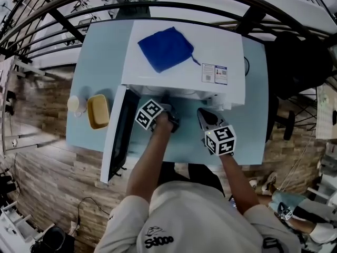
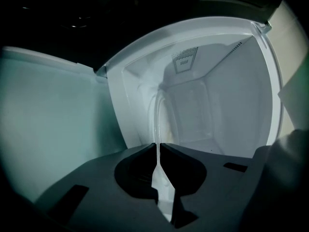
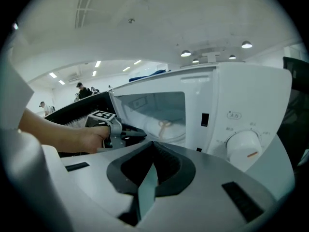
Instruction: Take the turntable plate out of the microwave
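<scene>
Left gripper (image 2: 158,148): my nearer tool, jaws pinched on turntable plate (image 2: 157,115) rim, seen edge-on; plate extends ahead inside microwave (image 2: 227,81); right gripper (image 3: 153,148): closed empty, outside the cavity.

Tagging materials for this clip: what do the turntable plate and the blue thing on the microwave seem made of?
The turntable plate looks like clear glass, glossy: its thin rim is see-through against the cavity wall. The blue cloth seems soft matte fabric: it lies limp with gentle creases.
</scene>
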{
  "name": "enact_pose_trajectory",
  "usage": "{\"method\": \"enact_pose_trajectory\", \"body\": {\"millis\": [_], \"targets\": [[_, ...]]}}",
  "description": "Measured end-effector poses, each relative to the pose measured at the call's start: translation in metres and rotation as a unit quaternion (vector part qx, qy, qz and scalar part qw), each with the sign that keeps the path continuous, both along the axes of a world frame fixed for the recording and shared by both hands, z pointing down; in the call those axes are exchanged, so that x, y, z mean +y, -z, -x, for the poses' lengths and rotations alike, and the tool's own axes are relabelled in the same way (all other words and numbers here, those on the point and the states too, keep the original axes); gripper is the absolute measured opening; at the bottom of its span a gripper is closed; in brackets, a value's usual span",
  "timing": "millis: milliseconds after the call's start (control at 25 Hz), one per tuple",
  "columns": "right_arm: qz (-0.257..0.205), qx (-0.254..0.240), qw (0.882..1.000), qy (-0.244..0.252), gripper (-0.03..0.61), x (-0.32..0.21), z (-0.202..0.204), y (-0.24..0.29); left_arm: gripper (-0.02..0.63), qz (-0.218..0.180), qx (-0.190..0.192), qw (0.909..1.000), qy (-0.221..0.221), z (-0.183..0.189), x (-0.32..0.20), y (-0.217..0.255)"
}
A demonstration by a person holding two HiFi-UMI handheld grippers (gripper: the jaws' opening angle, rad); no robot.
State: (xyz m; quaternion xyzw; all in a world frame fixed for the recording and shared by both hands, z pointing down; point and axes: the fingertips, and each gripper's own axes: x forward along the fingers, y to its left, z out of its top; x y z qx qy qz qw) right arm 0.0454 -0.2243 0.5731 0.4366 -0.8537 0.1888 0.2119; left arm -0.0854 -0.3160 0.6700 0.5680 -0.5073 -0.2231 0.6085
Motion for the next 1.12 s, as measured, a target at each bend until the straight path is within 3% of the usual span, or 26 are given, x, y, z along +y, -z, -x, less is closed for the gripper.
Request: {"method": "enact_pose_trajectory", "body": {"millis": [160, 280, 440, 560, 680, 760, 880, 1120], "targets": [[0.036, -0.021, 0.999, -0.001, 0.005, 0.000, 0.010, -0.017, 0.035, 0.001, 0.001, 1.0000, -0.010, 0.002, 0.012, -0.001], [0.081, -0.086, 0.993, -0.019, 0.031, -0.004, 0.016, -0.029, 0.036, -0.009, 0.012, 0.9999, -0.009, 0.001, 0.015, 0.005], [0.167, -0.225, 0.957, -0.069, 0.085, -0.013, 0.021, -0.049, 0.035, -0.019, 0.028, 0.9994, -0.011, -0.002, 0.016, 0.014], [0.204, -0.282, 0.934, -0.076, 0.128, -0.020, 0.038, -0.056, 0.036, -0.023, 0.026, 0.9993, -0.016, -0.002, 0.017, 0.016], [0.240, -0.352, 0.897, -0.115, 0.138, -0.032, 0.046, -0.063, 0.035, -0.011, 0.028, 0.9993, -0.024, -0.004, 0.025, 0.009], [0.246, -0.371, 0.885, -0.134, 0.139, -0.040, 0.048, -0.070, 0.035, 0.001, 0.027, 0.9993, -0.025, -0.004, 0.035, 0.001], [0.248, -0.377, 0.881, -0.142, 0.138, -0.045, 0.055, -0.077, 0.032, -0.001, 0.025, 0.9995, -0.019, 0.004, 0.047, -0.003], [0.240, -0.370, 0.886, -0.142, 0.129, -0.036, 0.056, -0.076, 0.032, -0.004, 0.027, 0.9994, -0.021, 0.008, 0.055, -0.003]]}}
